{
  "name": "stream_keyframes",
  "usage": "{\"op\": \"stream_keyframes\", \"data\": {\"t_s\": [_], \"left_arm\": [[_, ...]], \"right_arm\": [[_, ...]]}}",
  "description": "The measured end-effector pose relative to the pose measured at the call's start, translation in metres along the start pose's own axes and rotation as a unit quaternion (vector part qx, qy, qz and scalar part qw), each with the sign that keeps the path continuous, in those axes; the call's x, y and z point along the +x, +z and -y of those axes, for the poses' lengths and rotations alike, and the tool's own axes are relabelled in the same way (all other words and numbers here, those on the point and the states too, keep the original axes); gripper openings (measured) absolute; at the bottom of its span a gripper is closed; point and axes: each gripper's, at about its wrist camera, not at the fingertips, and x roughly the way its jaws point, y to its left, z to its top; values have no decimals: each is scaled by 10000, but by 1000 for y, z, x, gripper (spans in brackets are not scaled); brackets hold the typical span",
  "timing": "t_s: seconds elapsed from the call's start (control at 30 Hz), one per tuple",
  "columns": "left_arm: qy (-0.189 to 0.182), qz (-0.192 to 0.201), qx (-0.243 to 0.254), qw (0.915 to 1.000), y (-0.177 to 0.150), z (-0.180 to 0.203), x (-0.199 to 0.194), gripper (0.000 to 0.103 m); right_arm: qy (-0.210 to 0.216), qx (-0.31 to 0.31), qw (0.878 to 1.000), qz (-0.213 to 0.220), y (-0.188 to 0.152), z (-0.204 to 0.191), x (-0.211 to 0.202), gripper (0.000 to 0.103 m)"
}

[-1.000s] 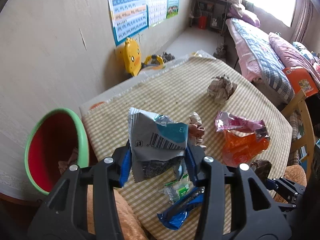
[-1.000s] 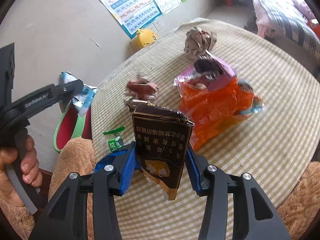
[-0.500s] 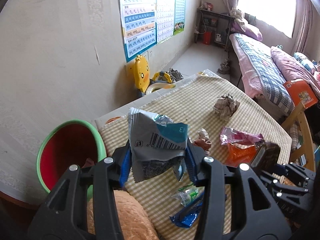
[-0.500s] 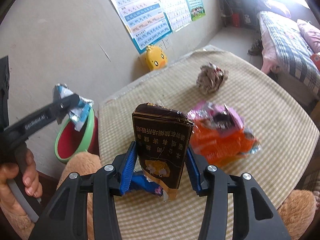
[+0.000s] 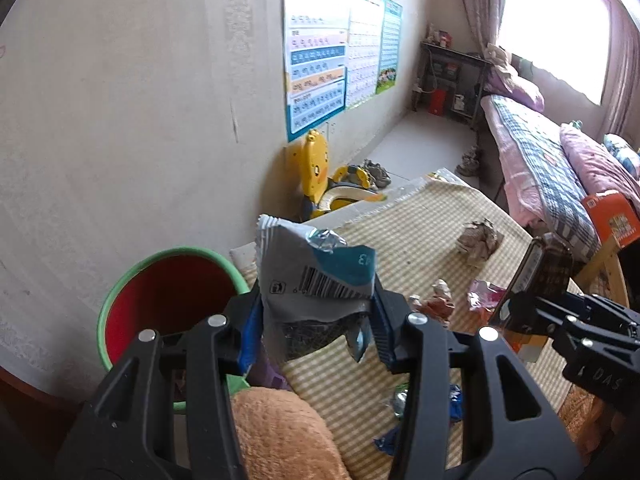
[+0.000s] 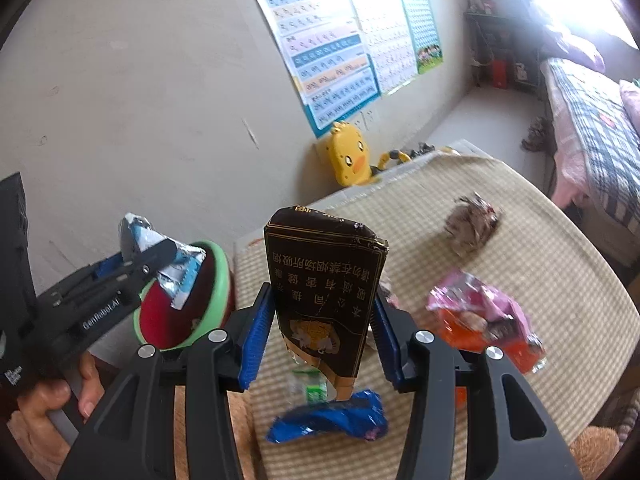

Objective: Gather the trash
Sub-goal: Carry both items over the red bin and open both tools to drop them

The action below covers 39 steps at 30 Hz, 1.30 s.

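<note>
My left gripper [image 5: 314, 330] is shut on a grey and blue foil wrapper [image 5: 312, 280], held up near the rim of a red bin with a green rim [image 5: 164, 300]. The right wrist view shows that wrapper [image 6: 160, 256] hanging over the bin [image 6: 200, 308]. My right gripper [image 6: 324, 340] is shut on a dark brown cigarette pack [image 6: 324, 288], above the checked table [image 6: 540, 240]. On the table lie a blue wrapper [image 6: 332, 420], a green wrapper [image 6: 312, 388], a pink and orange bag [image 6: 484, 320] and a crumpled paper ball [image 6: 472, 224].
A yellow duck chair [image 6: 348, 156] stands against the wall behind the table. A bed [image 5: 552, 160] lies at the right. Brown plush fabric [image 5: 280, 432] lies at the table's near edge. Posters [image 6: 340, 44] hang on the wall.
Both grippers have risen and swung left toward the bin, each still holding its piece of trash. The foil wrapper now hangs over the bin's rim.
</note>
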Motion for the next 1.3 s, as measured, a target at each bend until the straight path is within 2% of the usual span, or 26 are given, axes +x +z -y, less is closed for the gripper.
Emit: {"op": "stream_keyframes", "data": {"t_s": [0.27, 0.73, 0.97, 1.3], "left_arm": [[193, -37, -165, 9997, -6, -24, 6, 44], [503, -91, -524, 9973, -11, -71, 16, 44], [790, -178, -775, 9937, -18, -108, 20, 44], [999, -376, -1113, 9880, -33, -148, 31, 44]], "right_arm": [[86, -205, 9996, -201, 0, -24, 19, 46], [273, -603, 9975, -230, 16, -66, 40, 46], [419, -718, 9959, -366, 18, -85, 57, 46], [652, -925, 9918, -591, 22, -119, 86, 46]]}}
